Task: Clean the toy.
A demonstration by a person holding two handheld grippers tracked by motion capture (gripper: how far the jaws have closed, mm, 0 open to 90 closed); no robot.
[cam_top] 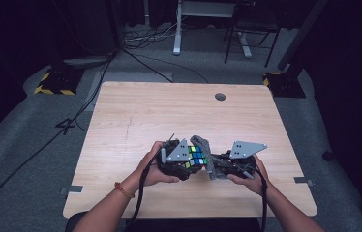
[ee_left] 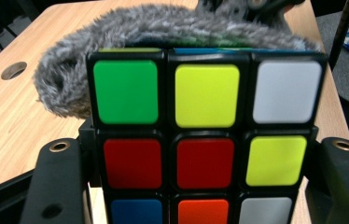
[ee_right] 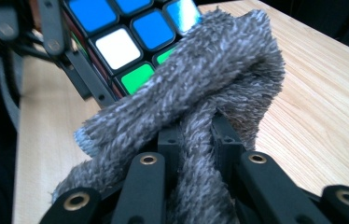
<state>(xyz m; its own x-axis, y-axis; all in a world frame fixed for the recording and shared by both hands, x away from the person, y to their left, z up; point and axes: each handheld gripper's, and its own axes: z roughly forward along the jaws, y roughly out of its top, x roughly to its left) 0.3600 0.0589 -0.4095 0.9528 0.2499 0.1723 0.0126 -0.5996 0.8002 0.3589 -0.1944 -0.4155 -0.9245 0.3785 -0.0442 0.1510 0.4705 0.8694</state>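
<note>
**Cube and Fuzzy Cloth Held Over the Table**

While the person sat at the wooden table (cam_top: 135, 111), each hand held a gripper near the front edge. The left gripper (cam_top: 179, 162) was squeezed tight on a puzzle cube (ee_left: 205, 135). Its two black jaws pressed the cube from both sides. The face toward that gripper's camera showed green, yellow and white squares on top, then red, red and yellow below.

The right gripper (ee_right: 196, 135) was pinched shut on a fuzzy grey cloth (ee_right: 200, 98). The cloth was bunched up and folded between its jaws. Its soft edge touched the cube's side with the blue, white and green squares.

From above, the cube (cam_top: 197, 155) sat right between the two grippers, with the cloth (cam_top: 208, 154) wrapped along its right side and top. The left hand (cam_top: 156, 166) and the right hand (cam_top: 249, 176) were close together. A round hole (cam_top: 220, 96) sat in the table near the far edge, well apart from everything.
</note>
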